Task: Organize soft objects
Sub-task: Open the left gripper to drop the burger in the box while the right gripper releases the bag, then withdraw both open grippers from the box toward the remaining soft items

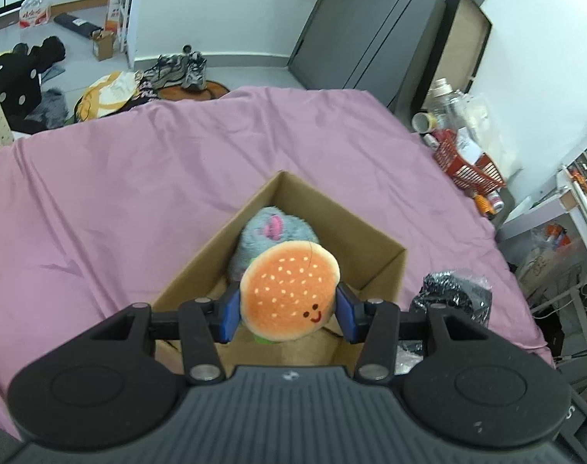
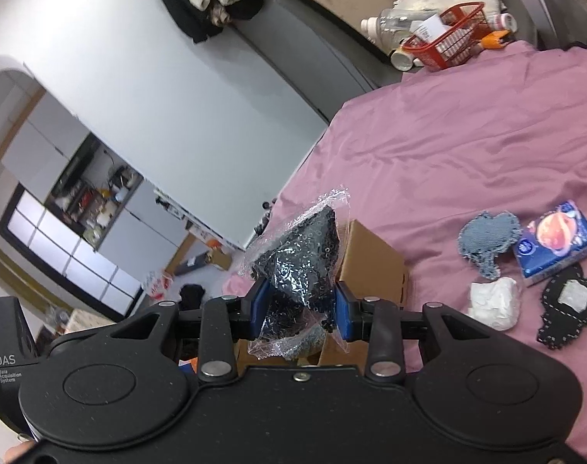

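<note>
Soft toys held above the box, one in each gripper

Burger toy (image 1: 289, 294) sat pinched between the blue pads of the left gripper (image 1: 289, 315), jaws closed part-way on its sides. It was a round plush bun, orange with pale seed dots, a small red smile and two dark eyes near its lower edge; a sliver of green showed under it. Its flat top faced the camera, smile toward the gripper, so no long axis could be told. It hung over the near end of an open cardboard box (image 1: 371, 232), where a grey-blue furry toy (image 1: 274, 232) with a pink patch lay partly hidden behind the bun. The box's near wall was cut off by the gripper body.

Across in the right wrist view, the right gripper (image 2: 299, 313) was closed narrowly on a black bundle in clear wrap (image 2: 301, 263). The shiny film made its contents hard to make out. Its long axis ran up and away from the pads, tapering toward the top. The box (image 2: 371, 266) stood just behind it on the pink sheet (image 2: 448, 147). Farther right on the sheet lay a blue-grey knitted patch (image 2: 487, 239), a blue tissue pack (image 2: 556, 243), a white wad (image 2: 494, 301) and a black patch (image 2: 568, 309).
</note>
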Tool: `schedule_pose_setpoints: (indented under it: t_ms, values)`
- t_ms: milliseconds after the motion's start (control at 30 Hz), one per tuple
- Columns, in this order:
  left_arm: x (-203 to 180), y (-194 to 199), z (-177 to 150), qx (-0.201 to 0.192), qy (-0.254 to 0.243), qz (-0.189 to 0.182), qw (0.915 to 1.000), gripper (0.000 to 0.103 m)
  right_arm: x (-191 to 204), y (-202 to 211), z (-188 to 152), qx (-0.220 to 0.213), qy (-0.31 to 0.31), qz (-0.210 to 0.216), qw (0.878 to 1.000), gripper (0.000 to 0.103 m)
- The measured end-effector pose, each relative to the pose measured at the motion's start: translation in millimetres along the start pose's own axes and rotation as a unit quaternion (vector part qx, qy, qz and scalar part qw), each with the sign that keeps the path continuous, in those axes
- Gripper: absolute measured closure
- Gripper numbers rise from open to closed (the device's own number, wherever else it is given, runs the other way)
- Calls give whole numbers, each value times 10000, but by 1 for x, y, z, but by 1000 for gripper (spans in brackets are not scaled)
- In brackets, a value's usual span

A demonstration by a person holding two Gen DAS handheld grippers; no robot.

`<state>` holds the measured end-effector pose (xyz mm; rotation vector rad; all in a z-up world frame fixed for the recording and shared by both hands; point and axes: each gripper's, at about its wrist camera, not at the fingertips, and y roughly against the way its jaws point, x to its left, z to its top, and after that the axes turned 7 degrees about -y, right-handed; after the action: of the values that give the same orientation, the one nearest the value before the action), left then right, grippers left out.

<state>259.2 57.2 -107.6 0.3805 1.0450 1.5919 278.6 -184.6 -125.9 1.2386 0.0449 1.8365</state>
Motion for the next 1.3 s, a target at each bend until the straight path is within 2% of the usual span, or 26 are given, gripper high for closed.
schedule_pose_setpoints:
  t_ms: [133,267,467,533,633,667,767,900,967,1133,1300]
  values:
    - [8,-14,0,170,-9,92,9998,54,7,-15,1,88,119,-67,9999,68]
    - [13,-22,2,213,-39,199,9996,49,12,-24,1,132,183,-79,9997,68]
    - [17,-26,10,233,39,303,9993,29,10,-32,1,252,149,-129,9995,68]
    - [15,-26,13,220,-1,315,9993,28,10,-34,1,265,126,-127,9995,67]
    - [13,-25,14,209,-81,350,9991,28,9,-35,3,239,5,-62,9997,53]
    - [12,-25,15,218,-82,358,9991,28,8,-33,4,231,-43,-21,9997,45]
    - [10,-25,14,238,-117,405,9988,28,9,-26,7,129,-66,-55,9999,41]
    - [4,-18,13,204,-264,532,9980,27,12,-14,10,122,-226,-253,9993,27]
    - [1,-14,13,176,-299,535,9980,21,15,-5,9,84,-185,-292,9994,22]
    - [-12,-3,12,111,-501,659,9965,11,20,9,13,49,-123,-325,9994,20]
    - [-25,6,8,24,-598,791,9951,10,12,23,18,53,-282,-519,9982,17]
